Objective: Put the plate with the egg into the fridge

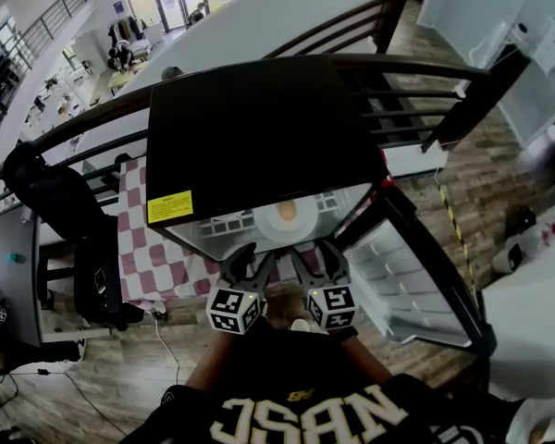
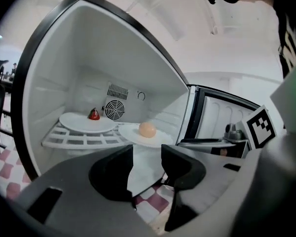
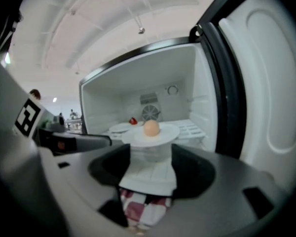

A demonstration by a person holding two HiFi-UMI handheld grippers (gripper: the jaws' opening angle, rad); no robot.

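A: Entry 1, far L?
B: Checkered cloth (image 1: 157, 257), red/white, under black fridge (image 1: 259, 128); shows at fridge's 8 o'clock in head view.

A: Fridge interior, L to R?
B: Wire shelf (image 2: 84, 139), white. L side: white plate (image 2: 79, 122) w/ small red item (image 2: 93, 114) on it, can't ID. Round fan vent (image 2: 114, 109) on back wall, at that plate's 1 o'clock. Just R of it, at shelf front: egg plate (image 2: 145, 138), white, flat on shelf, 1 pc egg (image 2: 147, 129) approx centre, upright.

A: Grippers?
B: L gripper (image 2: 147, 154): jaws apart, nothing between them, outside fridge at egg plate's 6 o'clock, not touching it. R gripper (image 3: 150, 154): jaws likewise apart, empty, also outside, egg plate straight ahead at 12 o'clock. In head view the two sit side by side in front of the opening.

A: Far R?
B: Door (image 1: 402, 276), open, swung out to fridge's 4 o'clock, white liner facing up.
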